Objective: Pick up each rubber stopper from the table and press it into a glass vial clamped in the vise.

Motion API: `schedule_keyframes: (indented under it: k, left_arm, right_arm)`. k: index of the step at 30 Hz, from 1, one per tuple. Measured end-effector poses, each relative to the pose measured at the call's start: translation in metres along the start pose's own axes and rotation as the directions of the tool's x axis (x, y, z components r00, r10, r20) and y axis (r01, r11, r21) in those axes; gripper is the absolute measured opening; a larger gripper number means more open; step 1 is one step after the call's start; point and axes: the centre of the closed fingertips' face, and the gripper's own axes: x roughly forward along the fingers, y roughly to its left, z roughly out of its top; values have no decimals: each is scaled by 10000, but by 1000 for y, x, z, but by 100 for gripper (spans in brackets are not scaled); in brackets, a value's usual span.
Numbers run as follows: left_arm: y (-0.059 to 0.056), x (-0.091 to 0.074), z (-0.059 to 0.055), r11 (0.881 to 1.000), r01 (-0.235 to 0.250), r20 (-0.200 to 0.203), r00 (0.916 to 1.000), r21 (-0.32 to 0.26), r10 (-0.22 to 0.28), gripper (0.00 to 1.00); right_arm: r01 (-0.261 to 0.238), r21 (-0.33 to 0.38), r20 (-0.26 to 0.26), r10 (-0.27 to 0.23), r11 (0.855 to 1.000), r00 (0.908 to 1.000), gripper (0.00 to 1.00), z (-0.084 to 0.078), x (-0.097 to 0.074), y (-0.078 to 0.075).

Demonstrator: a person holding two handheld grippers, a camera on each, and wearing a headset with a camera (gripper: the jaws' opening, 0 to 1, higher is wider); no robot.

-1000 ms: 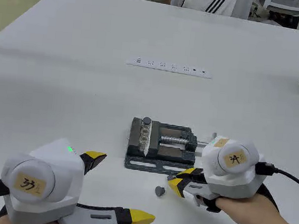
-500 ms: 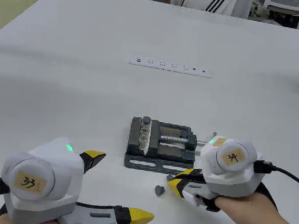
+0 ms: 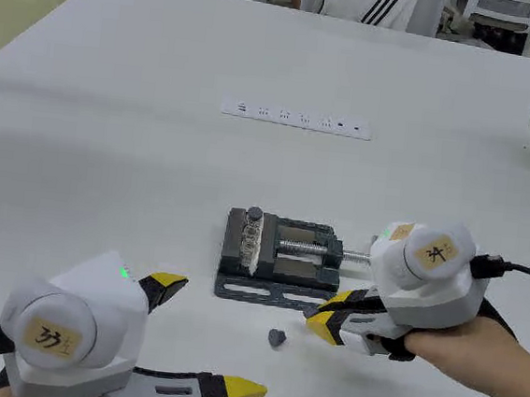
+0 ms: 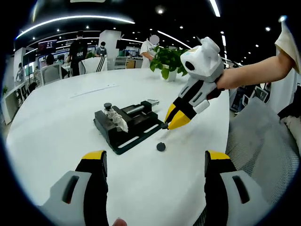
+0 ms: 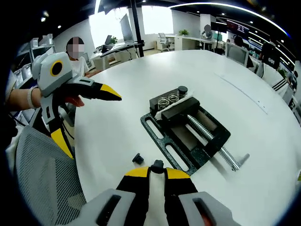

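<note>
One round rubber stopper (image 5: 156,164) pinched between right gripper (image 5: 157,173) fingers, second stopper (image 3: 276,338) on white table (image 3: 110,146), left gripper (image 4: 155,156) fingers apart

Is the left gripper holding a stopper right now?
No, the left gripper has its jaws wide apart and empty; the loose stopper lies ahead of them.

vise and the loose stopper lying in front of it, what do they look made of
The vise: looks like cast metal with a dark, matte painted finish; its bare screw shines silvery and threaded. The loose stopper: probably rubber, dull dark grey with no glint, though too small to be sure.
</note>
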Motion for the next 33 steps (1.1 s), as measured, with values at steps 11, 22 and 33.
schedule_keyframes:
  k: [11,22,33]
  left_arm:
    - [-12,10,10,9685,353,-173,9993,2466,-320,68]
    - [-43,25,24,7812,1239,-762,9923,6119,-977,41]
    - [-61,31,31,6328,1448,-800,9883,7607,-1300,21]
  right_arm:
    - [-1167,-860,-1056,1074,9894,9886,6,3,-29,21]
    - [-2575,-892,-1861,2379,9622,9533,6,17,-44,53]
    - [-3142,-617,-2028,2963,9474,9333,7,22,-40,65]
